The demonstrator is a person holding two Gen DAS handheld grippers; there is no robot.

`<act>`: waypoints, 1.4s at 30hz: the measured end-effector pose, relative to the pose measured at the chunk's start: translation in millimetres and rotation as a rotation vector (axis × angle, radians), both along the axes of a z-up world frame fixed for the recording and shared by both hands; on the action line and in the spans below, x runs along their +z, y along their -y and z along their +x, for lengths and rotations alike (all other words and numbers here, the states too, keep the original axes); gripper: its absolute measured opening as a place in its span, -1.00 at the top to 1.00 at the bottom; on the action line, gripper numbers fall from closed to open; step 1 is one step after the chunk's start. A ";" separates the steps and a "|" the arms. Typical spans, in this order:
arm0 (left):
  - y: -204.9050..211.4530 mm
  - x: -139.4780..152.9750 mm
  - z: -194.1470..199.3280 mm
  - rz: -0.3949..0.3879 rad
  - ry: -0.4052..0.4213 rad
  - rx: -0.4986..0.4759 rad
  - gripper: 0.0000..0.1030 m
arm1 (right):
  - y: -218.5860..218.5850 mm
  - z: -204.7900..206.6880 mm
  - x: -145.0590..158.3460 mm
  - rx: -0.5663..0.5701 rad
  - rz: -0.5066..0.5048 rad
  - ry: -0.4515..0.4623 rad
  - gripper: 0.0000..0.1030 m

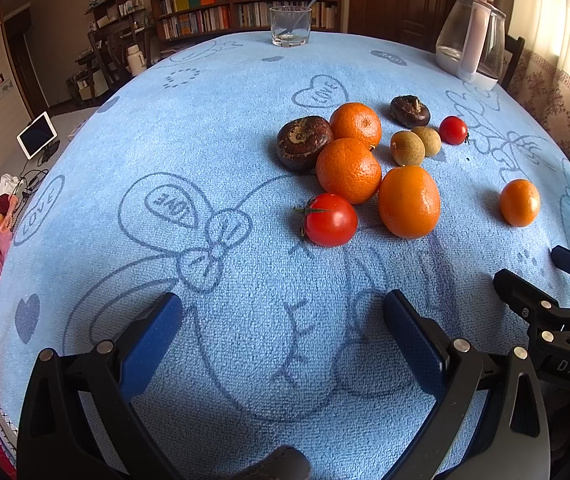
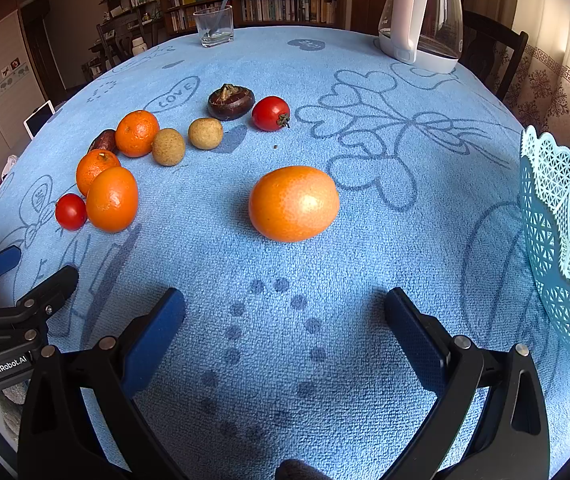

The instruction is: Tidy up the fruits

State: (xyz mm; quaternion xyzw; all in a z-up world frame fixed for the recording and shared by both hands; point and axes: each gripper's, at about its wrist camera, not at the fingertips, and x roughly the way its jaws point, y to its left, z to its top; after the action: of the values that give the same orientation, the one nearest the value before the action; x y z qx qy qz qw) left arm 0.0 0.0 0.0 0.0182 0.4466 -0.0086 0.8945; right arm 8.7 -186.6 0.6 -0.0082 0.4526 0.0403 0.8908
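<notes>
On the blue towel [image 1: 205, 128] lies a cluster of fruit: three oranges [image 1: 348, 170], two tomatoes [image 1: 329, 220], two dark water chestnuts [image 1: 304, 142] and two brown longans [image 1: 407, 148]. One more orange [image 2: 293, 203] lies apart, straight ahead of my right gripper [image 2: 285, 320], which is open and empty. My left gripper [image 1: 283, 320] is also open and empty, hovering short of the near tomato. A turquoise lattice basket [image 2: 565, 240] stands at the right edge. Each gripper shows in the other's view, the right gripper [image 1: 533, 268] and the left gripper [image 2: 25, 274] side by side.
A glass kettle [image 2: 421, 16] stands at the far right of the table and a drinking glass [image 2: 214, 26] holding a spoon at the far middle. Bookshelves, chairs and a tablet lie beyond the table's far and left edges.
</notes>
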 end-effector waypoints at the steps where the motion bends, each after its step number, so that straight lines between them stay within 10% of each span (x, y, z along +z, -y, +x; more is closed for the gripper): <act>1: 0.0 0.0 0.0 0.000 0.000 0.000 -0.91 | 0.0 0.1 0.0 0.000 0.000 0.000 -0.96; 42: -0.6 0.5 -1.1 -0.003 -0.005 0.016 -0.91 | 0.9 0.2 -0.3 0.001 0.007 -0.003 -0.96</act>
State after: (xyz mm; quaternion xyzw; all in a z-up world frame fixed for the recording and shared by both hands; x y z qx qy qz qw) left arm -1.1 0.6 0.5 0.0135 0.4487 -0.0022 0.8936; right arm 8.9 -187.4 0.3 -0.0052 0.4539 0.0424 0.8900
